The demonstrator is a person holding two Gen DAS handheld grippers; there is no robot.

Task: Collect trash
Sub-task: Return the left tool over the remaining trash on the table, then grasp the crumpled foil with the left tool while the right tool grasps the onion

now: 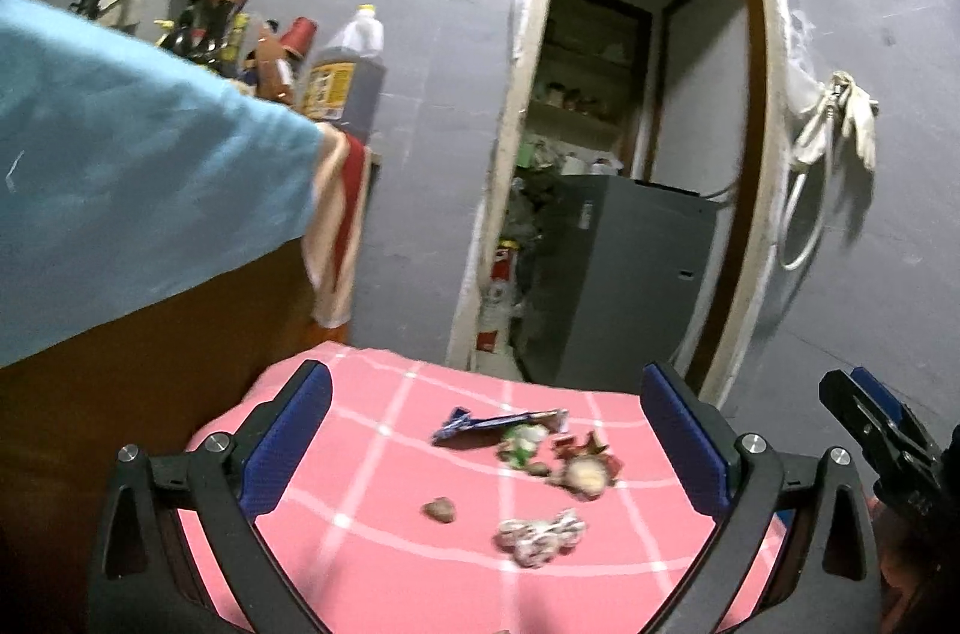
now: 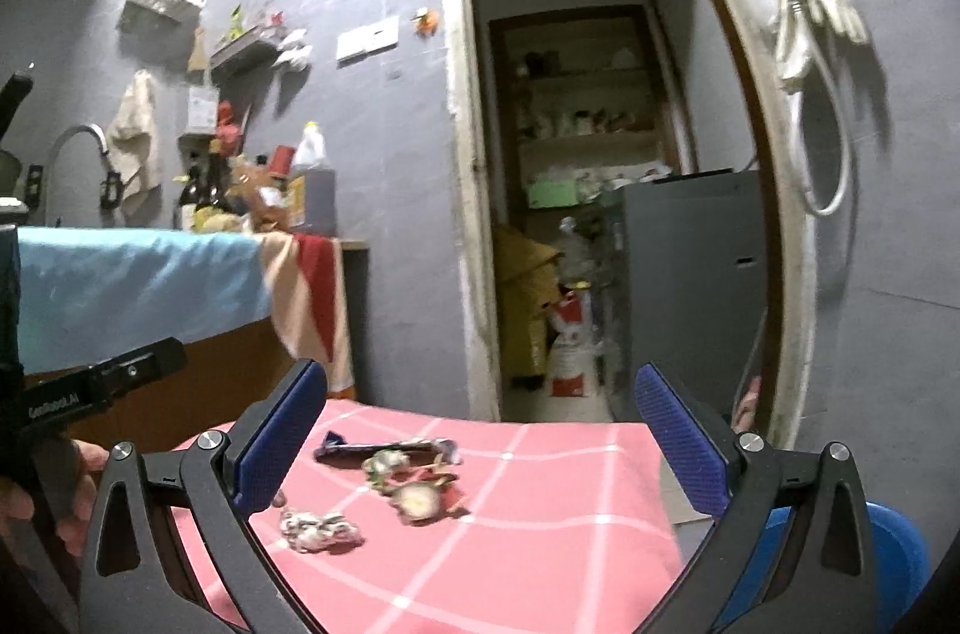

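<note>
**Operator:** Between my left gripper's (image 1: 486, 460) pads nothing is caught: the jaws stand wide and bare, and I read that as a span ready to take any scrap. The right gripper (image 2: 480, 454) is just as wide and just as bare.

**Observer:** Where's the trash from there?

**Operator:** Just ahead of both sets of fingertips, on the pink checked cloth (image 1: 372, 544). Nearest the left fingers is a crumpled white wrapper (image 1: 540, 544), with a small brown lump (image 1: 440, 509) beside it. Beyond them lie a round lid amid red scraps (image 1: 585, 472), a green-white wad (image 1: 522, 445) and, farthest, a long blue wrapper (image 1: 498, 421).

**Observer:** Why both hands low?

**Operator:** I'd say to come at the pile from two sides. Off the right finger's outer side a blue bin (image 2: 894, 544) shows past the cloth edge, likely the drop point. Farther out stand a grey wall and an open doorway (image 2: 576, 153).
</note>
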